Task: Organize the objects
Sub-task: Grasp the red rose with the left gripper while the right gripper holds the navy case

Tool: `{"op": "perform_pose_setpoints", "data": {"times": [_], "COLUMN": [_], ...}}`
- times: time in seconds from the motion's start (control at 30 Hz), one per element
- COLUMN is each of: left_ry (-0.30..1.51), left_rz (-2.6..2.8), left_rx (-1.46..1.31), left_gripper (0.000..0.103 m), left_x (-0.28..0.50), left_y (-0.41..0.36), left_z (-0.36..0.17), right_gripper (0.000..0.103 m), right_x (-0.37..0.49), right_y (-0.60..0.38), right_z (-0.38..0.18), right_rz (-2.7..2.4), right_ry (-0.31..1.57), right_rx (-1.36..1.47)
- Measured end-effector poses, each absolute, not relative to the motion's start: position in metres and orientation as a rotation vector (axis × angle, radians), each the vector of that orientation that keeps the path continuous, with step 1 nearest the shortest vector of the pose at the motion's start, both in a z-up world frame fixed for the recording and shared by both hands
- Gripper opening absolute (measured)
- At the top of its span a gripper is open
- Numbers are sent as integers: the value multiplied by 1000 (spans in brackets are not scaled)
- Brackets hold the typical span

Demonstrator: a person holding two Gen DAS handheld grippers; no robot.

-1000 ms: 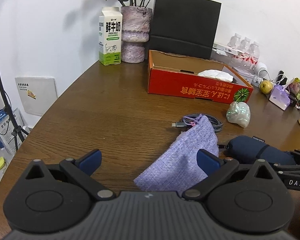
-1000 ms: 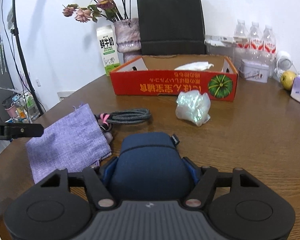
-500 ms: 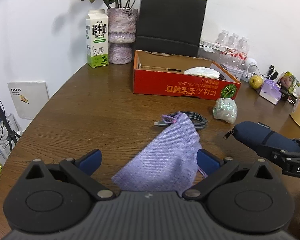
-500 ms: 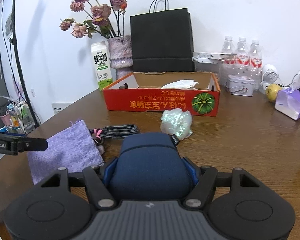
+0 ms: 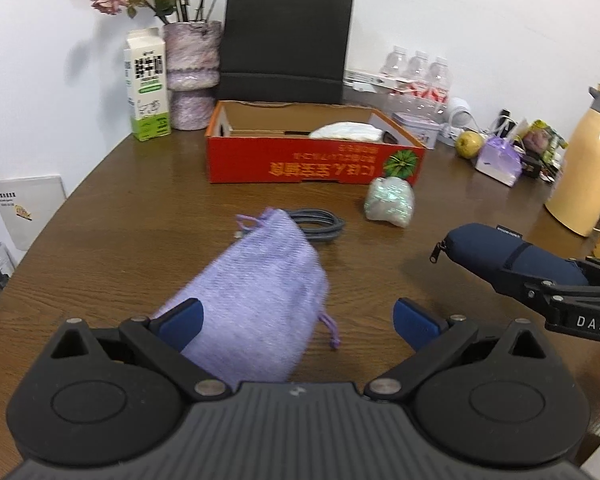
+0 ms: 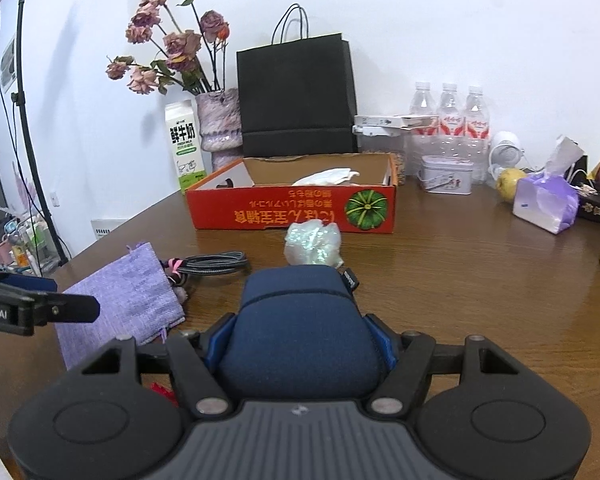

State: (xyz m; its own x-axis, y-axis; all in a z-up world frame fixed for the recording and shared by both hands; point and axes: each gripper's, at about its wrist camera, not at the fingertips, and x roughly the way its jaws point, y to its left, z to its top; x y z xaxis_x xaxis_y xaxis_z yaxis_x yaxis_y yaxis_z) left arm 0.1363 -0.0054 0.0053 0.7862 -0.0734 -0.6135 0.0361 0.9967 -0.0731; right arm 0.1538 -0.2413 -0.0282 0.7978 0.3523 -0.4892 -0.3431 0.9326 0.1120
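My right gripper (image 6: 300,336) is shut on a navy zip pouch (image 6: 300,320) and holds it above the table; the pouch also shows in the left wrist view (image 5: 500,252). My left gripper (image 5: 298,316) is open over a purple woven drawstring bag (image 5: 256,292), which lies on the table between and under its fingers; the bag also shows in the right wrist view (image 6: 128,300). A coiled grey cable (image 5: 320,224) lies beyond the bag. An iridescent wrapped bundle (image 5: 390,202) sits in front of the red cardboard box (image 5: 312,168).
Behind the box stand a milk carton (image 5: 148,84), a vase of dried flowers (image 5: 192,72) and a black paper bag (image 5: 288,40). Water bottles (image 6: 448,120), a tin (image 6: 446,176), an apple (image 5: 469,144), a tissue pack (image 6: 546,204) and a yellow jug (image 5: 588,168) crowd the right side.
The right gripper has lifted the navy pouch higher off the table. The left gripper has drawn back and swung so the purple bag now sits toward its left finger.
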Motion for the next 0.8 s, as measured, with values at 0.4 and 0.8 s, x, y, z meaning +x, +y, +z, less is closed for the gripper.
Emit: {"op": "perform_pose_setpoints", "data": {"times": [0.4,0.8], "left_ry": [689,759], "left_rz": [-133,-148], "left_rx": [-42,-47], "left_gripper": [103,103], "left_x": [118,119], "left_y": [-53,-84], "left_z": [-7,-36], "right_gripper": [67,67], "right_x": [119,98], "right_y": [-274,-294], "right_z": [-33,-41], "right_rz": [339,316], "right_ry": [505,495], "right_rx": [27,39]}}
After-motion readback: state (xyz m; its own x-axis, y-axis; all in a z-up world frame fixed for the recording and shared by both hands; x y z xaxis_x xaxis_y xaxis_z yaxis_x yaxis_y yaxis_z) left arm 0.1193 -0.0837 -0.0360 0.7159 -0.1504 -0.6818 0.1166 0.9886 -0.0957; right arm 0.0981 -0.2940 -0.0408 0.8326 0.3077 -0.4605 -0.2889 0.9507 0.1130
